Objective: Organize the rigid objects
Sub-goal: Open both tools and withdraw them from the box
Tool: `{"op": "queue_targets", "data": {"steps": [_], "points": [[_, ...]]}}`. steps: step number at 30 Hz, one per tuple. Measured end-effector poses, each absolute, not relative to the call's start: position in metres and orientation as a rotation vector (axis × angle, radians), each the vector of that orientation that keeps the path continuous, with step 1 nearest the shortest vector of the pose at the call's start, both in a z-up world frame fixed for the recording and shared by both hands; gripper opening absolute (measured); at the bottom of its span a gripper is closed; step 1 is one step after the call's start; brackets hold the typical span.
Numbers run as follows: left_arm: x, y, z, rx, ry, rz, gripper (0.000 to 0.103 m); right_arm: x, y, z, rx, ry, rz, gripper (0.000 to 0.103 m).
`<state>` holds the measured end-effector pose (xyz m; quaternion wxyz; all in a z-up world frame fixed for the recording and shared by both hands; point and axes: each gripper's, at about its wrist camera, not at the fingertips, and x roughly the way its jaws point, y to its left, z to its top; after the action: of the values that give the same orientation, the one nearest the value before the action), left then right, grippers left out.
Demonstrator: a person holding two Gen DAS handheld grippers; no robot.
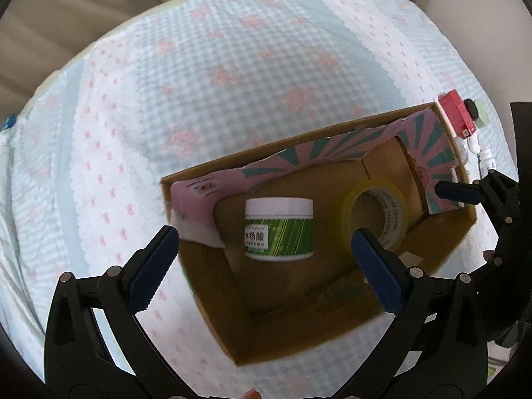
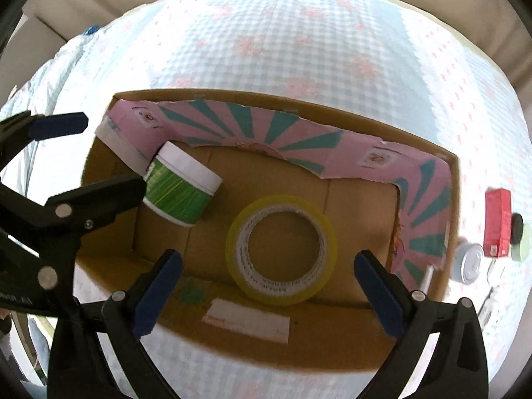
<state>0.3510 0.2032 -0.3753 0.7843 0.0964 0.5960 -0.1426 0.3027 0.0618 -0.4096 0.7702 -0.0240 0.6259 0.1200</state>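
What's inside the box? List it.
In the box: a green jar and a tape roll on the floor, pink paper lining the walls. Anything beneath the paper is hidden.

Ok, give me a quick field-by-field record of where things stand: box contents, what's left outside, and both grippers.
box: cardboard box on the checked cloth, open top
in box: green-labelled jar with white lid, on its side at the left; yellow tape roll near the middle
jar and roll: apart, not touching
outside box, right side: red carton, small white round container, a dark-capped item, others too small to tell
left gripper: open, holding nothing, over the box
right gripper: open, holding nothing, over the tape roll
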Motion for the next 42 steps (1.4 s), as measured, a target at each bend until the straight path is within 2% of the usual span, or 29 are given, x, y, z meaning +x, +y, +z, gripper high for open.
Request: {"op": "queue_targets", "data": {"steps": [11, 18, 24, 33, 42], "points": [[0.294, 0.221, -0.303, 0.162, 1.182, -0.244, 0.102, 0.261, 0.067, -0.34, -0.012, 1.247, 0.234, 0.103], [0.248, 0.227, -0.252, 0.132, 1.115, -0.186, 0.103, 0.213, 0.042, -0.267, 0.049, 1.163, 0.172, 0.103], [0.213, 0.219, -0.215, 0.07, 1.048, -0.169, 0.103, 0.174, 0.009, -0.227, 0.084, 1.118, 0.097, 0.103], [0.173, 0.157, -0.191, 0.036, 1.009, -0.175, 0.103, 0.133, -0.083, -0.197, 0.14, 1.076, -0.017, 0.103], [0.152, 0.044, -0.191, -0.018, 1.0, -0.085, 0.103, 0.128, -0.194, -0.212, 0.055, 1.074, 0.034, 0.103]]}}
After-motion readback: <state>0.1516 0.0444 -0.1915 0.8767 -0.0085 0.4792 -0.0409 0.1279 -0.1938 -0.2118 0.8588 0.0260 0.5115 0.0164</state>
